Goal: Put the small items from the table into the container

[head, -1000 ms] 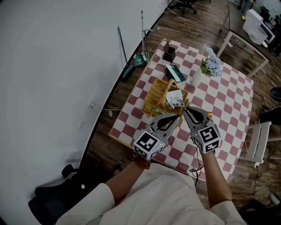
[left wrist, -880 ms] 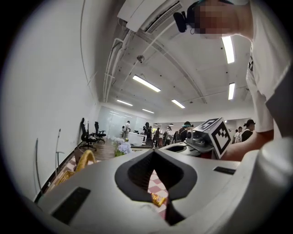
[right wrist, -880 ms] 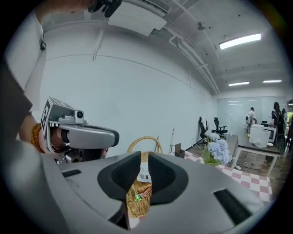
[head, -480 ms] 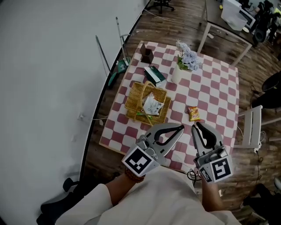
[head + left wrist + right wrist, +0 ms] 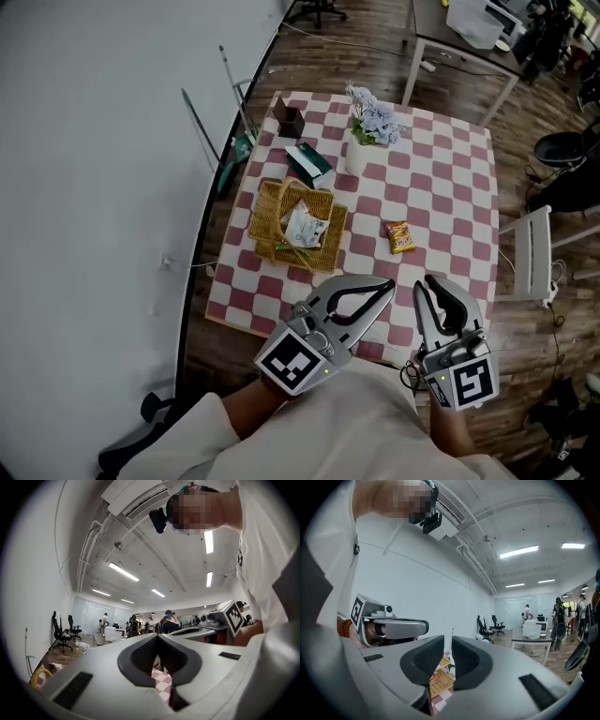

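Observation:
A wicker basket (image 5: 270, 212) stands on the checkered table (image 5: 441, 187), with a white packet (image 5: 305, 226) and a green item lying in it. An orange snack packet (image 5: 400, 236) lies on the cloth to the basket's right. Both grippers hang at the table's near edge, close to the person's body and apart from every item. My left gripper (image 5: 387, 285) (image 5: 157, 637) is shut, tips touching, with nothing in it. My right gripper (image 5: 429, 284) (image 5: 447, 641) shows a narrow gap between its pads; nothing is in it, and the basket (image 5: 440, 679) shows through the gap.
A green box (image 5: 307, 161), a white vase of flowers (image 5: 361, 141) and a small brown holder (image 5: 289, 117) stand at the table's far left. A white chair (image 5: 530, 267) is at the right edge. Sticks lean on the wall at the left. A desk stands beyond.
Both grippers have drawn back from over the basket to the table's near edge and risen. The white packet stays in the basket. The jaws look unchanged.

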Action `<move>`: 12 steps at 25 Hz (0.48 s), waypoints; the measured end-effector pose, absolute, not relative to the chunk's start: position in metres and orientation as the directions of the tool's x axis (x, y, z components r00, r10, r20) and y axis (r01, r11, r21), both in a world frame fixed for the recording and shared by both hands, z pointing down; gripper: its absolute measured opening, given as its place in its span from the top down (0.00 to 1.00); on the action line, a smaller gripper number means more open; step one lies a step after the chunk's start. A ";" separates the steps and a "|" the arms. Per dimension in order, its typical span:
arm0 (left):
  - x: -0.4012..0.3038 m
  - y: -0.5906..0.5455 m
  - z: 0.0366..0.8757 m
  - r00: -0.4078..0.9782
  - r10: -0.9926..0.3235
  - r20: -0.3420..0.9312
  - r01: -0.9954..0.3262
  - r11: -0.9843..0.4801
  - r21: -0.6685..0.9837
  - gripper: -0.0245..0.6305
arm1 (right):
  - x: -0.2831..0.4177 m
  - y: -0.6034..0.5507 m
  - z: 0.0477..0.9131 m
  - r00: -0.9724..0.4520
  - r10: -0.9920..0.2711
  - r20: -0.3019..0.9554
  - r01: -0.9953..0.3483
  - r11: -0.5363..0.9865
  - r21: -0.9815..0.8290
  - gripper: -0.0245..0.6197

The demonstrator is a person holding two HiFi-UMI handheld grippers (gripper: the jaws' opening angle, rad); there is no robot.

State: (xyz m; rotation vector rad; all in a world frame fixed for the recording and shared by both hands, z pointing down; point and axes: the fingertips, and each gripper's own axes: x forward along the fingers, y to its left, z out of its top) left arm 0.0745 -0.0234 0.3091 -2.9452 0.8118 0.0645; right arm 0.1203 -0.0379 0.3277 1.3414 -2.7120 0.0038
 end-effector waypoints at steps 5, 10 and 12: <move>0.075 -0.029 0.325 0.849 -0.529 -0.016 -0.527 -0.848 0.049 0.92 | 0.122 -0.042 0.331 -0.599 -0.793 0.112 -0.793 0.607 0.052 0.84; 0.077 -0.049 0.355 0.833 -0.552 0.023 -0.549 -0.822 0.154 0.92 | 0.125 -0.058 0.357 -0.589 -0.791 0.162 -0.793 0.605 0.070 0.84; 0.078 -0.058 0.372 0.829 -0.559 0.032 -0.556 -0.815 0.162 0.92 | 0.127 -0.067 0.379 -0.582 -0.786 0.209 -0.792 0.606 0.077 0.84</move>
